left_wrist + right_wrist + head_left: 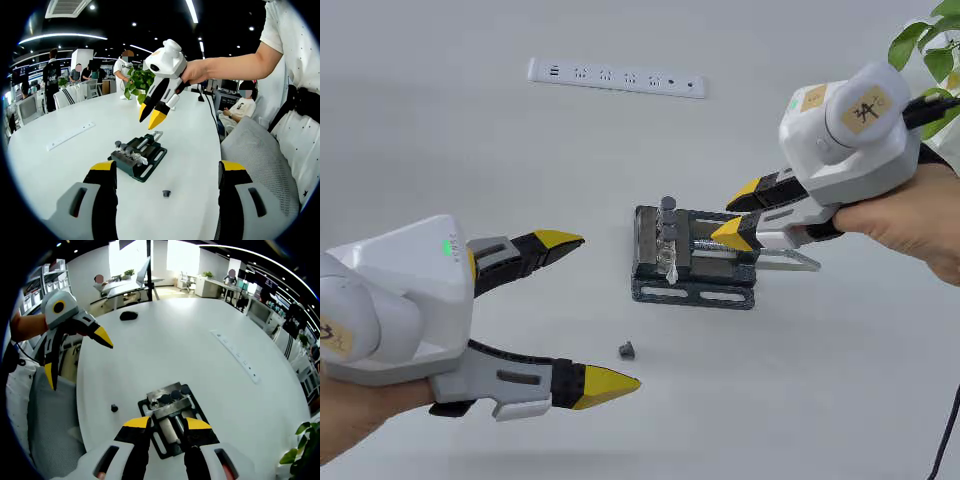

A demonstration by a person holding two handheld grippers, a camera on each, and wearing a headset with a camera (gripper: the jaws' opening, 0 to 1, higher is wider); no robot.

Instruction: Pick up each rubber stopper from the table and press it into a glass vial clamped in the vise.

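On the white desk, a black vise can be seen with glass vials clamped in a row, and at least two of them are topped with dark stoppers. One loose rubber stopper is spotted lying on the desk on the person's side of the vise, near it but not touching. The left tongs are held wide open and empty, with the loose stopper close to the lower tip. The right tongs are held narrow, a small gap, nothing gripped, over the screw side of the vise. A power strip is laid further back, well apart
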